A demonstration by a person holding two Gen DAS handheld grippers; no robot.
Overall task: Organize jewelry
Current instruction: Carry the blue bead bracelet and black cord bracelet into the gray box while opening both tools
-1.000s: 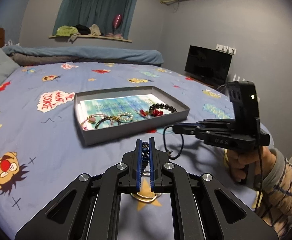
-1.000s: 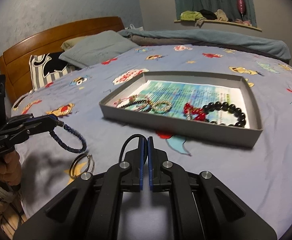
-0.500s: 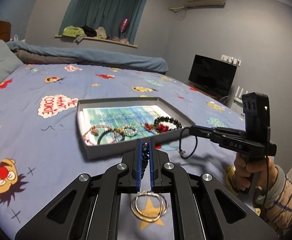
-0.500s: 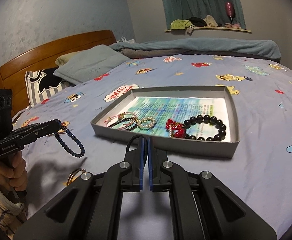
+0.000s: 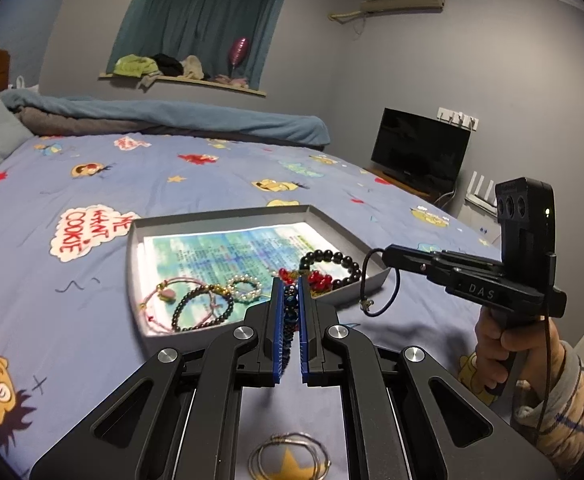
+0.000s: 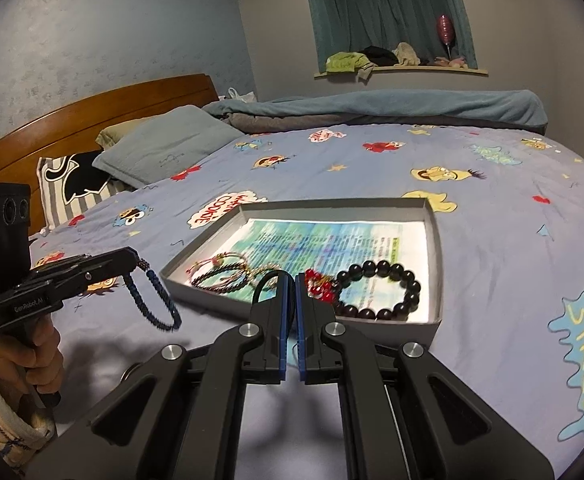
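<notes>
My left gripper [image 5: 289,281] is shut on a blue beaded bracelet [image 5: 289,310], which hangs as a loop [image 6: 153,302] below the gripper's tip [image 6: 133,258] in the right wrist view. My right gripper [image 6: 290,277] is shut on a thin black cord bracelet [image 6: 267,283]; its loop [image 5: 376,292] dangles at the grey tray's near right corner. Both grippers hover just short of the tray [image 5: 227,216], above the bedsheet. Inside the tray lie a black bead bracelet [image 6: 380,290], red beads [image 6: 316,285], a pearl bracelet [image 5: 244,286], a dark bead bracelet [image 5: 201,308] and a pink cord bracelet [image 5: 163,296].
Silver bangles [image 5: 289,456] lie on the blue cartoon bedsheet under my left gripper. A printed paper [image 6: 332,240] lines the tray. Pillows [image 6: 163,152] and a wooden headboard [image 6: 91,108] are to the left, a folded duvet [image 6: 392,106] at the back, and a TV [image 5: 420,148] at the right.
Both grippers have moved forward towards the tray and risen slightly, each still holding its bracelet. The silver bangles stay on the sheet and now lie further back under my left gripper.
</notes>
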